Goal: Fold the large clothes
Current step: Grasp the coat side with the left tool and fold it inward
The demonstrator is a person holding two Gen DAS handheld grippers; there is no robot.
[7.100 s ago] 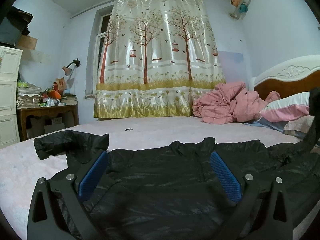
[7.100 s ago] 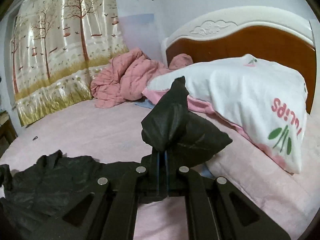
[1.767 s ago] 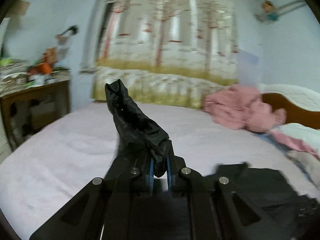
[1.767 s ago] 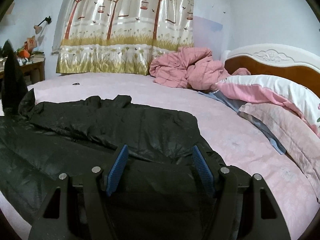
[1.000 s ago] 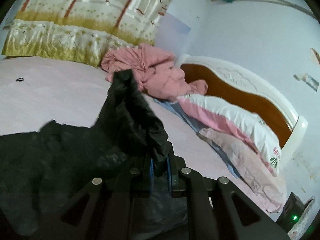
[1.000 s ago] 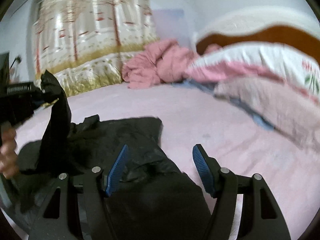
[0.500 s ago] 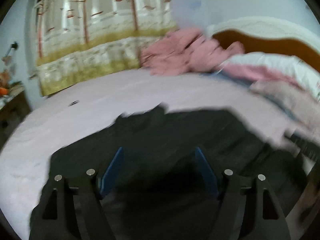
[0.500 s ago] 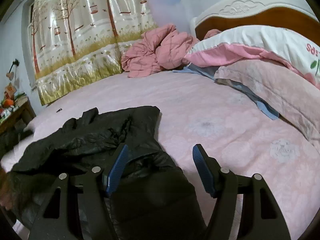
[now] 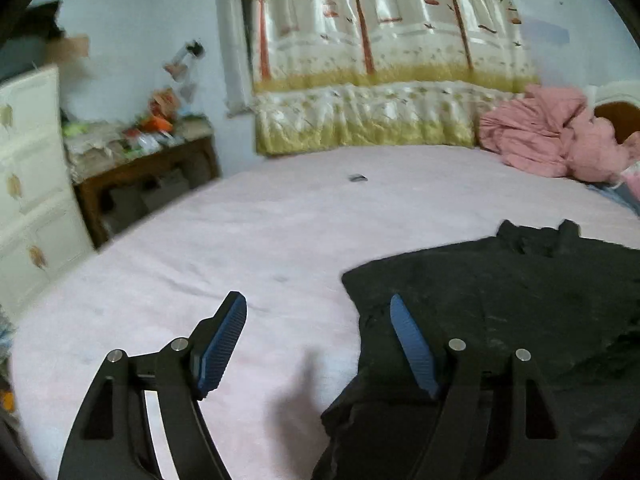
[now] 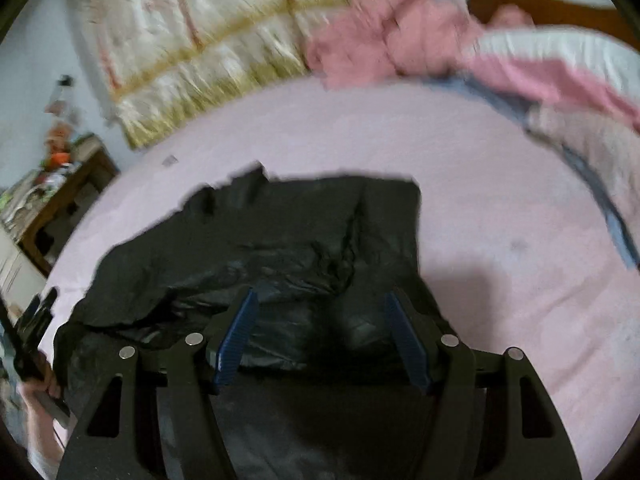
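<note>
A large black puffer jacket (image 9: 520,300) lies on the pink bed sheet (image 9: 248,248), its sleeves folded in over the body. My left gripper (image 9: 318,320) is open at the jacket's left edge: its right pad is over black cloth and its left pad over bare sheet, with nothing between them. In the right wrist view the jacket (image 10: 280,248) fills the middle, and my right gripper (image 10: 320,312) hangs open just above its near part, holding nothing. At the far left of that view a hand holds the left gripper (image 10: 36,320).
A crumpled pink quilt (image 9: 552,140) and pillows (image 10: 560,64) lie at the wooden headboard (image 10: 552,4). A cluttered wooden table (image 9: 148,160) and white drawers (image 9: 28,200) stand left of the bed. A small dark object (image 9: 357,177) lies on the far sheet. A tree-print curtain (image 9: 380,60) hangs behind.
My left gripper let go of the black sleeve it held up, opened, and swung left to the jacket's left edge. My right gripper tipped down over the jacket, still open.
</note>
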